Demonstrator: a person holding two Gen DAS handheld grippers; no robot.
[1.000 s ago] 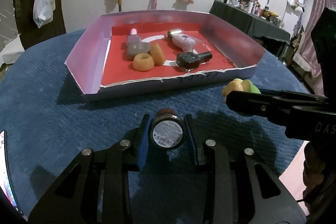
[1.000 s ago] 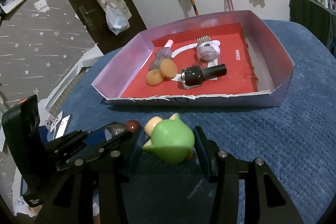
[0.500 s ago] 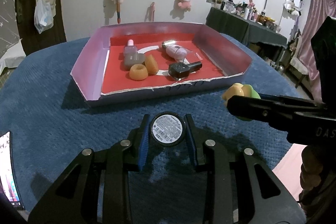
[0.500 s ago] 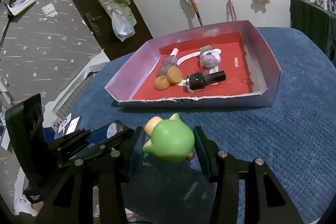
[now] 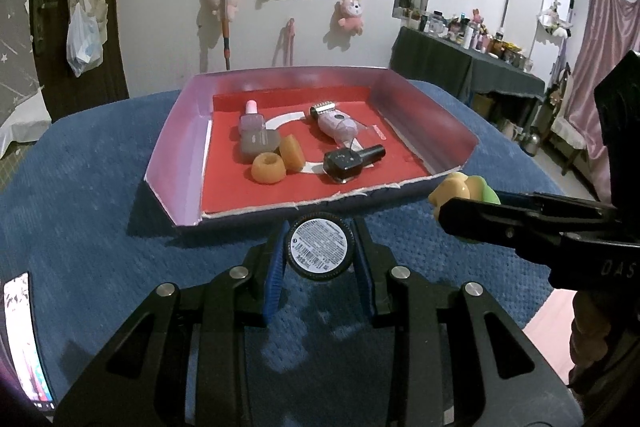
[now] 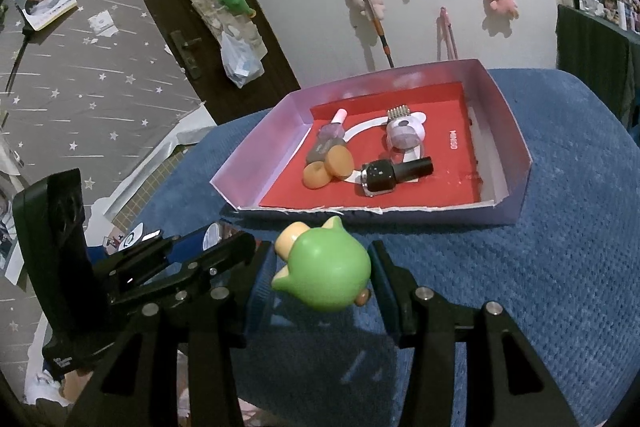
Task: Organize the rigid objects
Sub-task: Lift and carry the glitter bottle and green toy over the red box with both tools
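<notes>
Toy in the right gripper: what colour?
Green toy with a pale yellow part, clearest in the right wrist view.

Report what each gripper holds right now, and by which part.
Left gripper clamps a small round container by its sides, barcoded end facing the camera. Right gripper grips the green toy figure across its rounded body.

Dim indoor light, fisheye-warped edges
</notes>
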